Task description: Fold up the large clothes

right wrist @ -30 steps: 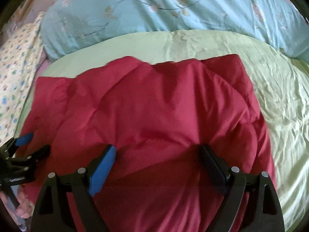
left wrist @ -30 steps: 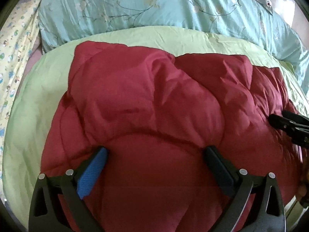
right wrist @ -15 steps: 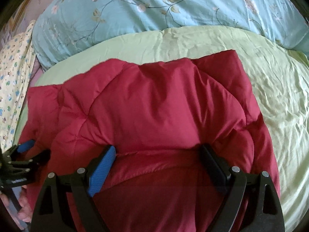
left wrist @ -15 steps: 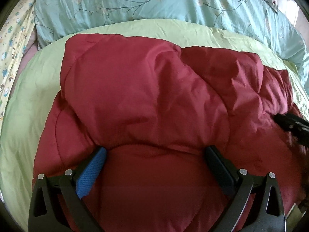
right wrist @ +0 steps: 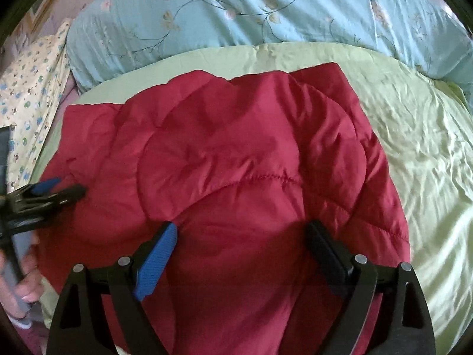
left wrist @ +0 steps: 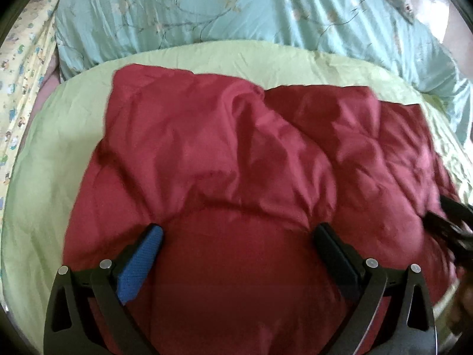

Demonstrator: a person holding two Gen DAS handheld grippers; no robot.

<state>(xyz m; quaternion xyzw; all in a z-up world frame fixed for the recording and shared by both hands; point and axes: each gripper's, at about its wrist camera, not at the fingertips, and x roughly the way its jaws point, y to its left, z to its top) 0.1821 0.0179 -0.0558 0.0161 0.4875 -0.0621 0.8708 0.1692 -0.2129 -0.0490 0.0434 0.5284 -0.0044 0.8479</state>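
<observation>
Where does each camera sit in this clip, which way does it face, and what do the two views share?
Left wrist view: sits on the left gripper, facing forward over the red padded garment towards the blue floral bedding; its own open fingers show, with the right gripper at the right edge.
Right wrist view: sits on the right gripper, facing the same way; its own open fingers show, with the left gripper and the person's left hand at the left edge.
Shared: garment, green sheet, floral bedding.

Left tool (left wrist: 238, 235) spread wide; right tool (right wrist: 241, 232) spread wide, both seemingly level, side by side.
</observation>
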